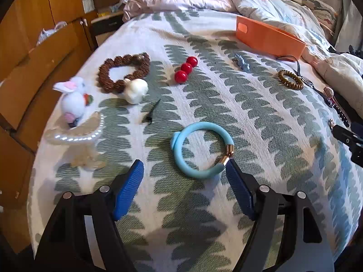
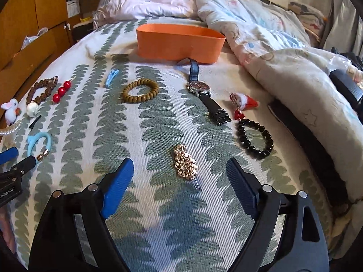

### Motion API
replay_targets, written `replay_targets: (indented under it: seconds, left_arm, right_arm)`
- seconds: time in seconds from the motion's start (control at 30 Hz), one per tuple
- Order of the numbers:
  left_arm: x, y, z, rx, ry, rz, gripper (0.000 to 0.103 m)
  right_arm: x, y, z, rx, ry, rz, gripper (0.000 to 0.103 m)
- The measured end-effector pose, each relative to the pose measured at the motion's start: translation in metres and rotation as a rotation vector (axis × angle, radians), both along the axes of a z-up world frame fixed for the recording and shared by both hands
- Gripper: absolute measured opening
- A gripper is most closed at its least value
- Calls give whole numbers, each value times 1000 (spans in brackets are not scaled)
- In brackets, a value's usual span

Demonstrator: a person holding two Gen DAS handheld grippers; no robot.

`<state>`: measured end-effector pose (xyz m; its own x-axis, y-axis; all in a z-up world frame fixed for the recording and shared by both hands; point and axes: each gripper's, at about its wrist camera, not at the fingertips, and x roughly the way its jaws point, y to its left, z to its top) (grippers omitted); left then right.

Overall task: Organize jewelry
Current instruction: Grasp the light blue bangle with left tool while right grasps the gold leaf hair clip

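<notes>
Left tongs (image 1: 185, 170) and right tongs (image 2: 179, 168): black angular arms, silver round pivot screws, blue ribbed pads (image 2: 116, 188); white lettering on housing.

We see a bed (image 2: 158, 122) with a white, green-leaf-patterned cover carrying everything — an orange tray (image 2: 179, 45) near the rumpled quilt (image 2: 261, 36), a wristwatch (image 2: 199, 89), tan bead bracelet (image 2: 140, 90), black bead bracelet (image 2: 255, 138), gold chain (image 2: 185, 163), blue bangle (image 1: 200, 150), red beads (image 1: 186, 69) and brown bracelet (image 1: 123, 71) — all lying apart.
</notes>
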<state>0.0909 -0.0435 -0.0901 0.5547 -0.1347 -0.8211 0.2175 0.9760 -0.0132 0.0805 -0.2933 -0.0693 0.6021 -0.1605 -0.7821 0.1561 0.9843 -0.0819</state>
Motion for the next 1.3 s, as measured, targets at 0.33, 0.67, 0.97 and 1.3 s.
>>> replay_targets:
  seconds: [0.33, 0.67, 0.97, 1.3]
  left_arm:
    - [15, -16, -9, 11, 22, -21, 77]
    - [18, -21, -9, 11, 8, -33, 79]
    - [17, -19, -7, 0, 0, -32, 66]
    - [17, -13, -6, -46, 9, -31, 65]
  right_arm:
    - [16, -14, -17, 58, 51, -25, 85]
    - [18, -19, -21, 101, 47, -44, 82]
    - [17, -19, -19, 176, 35, -39, 56]
    - [13, -26, -17, 228, 25, -64, 27]
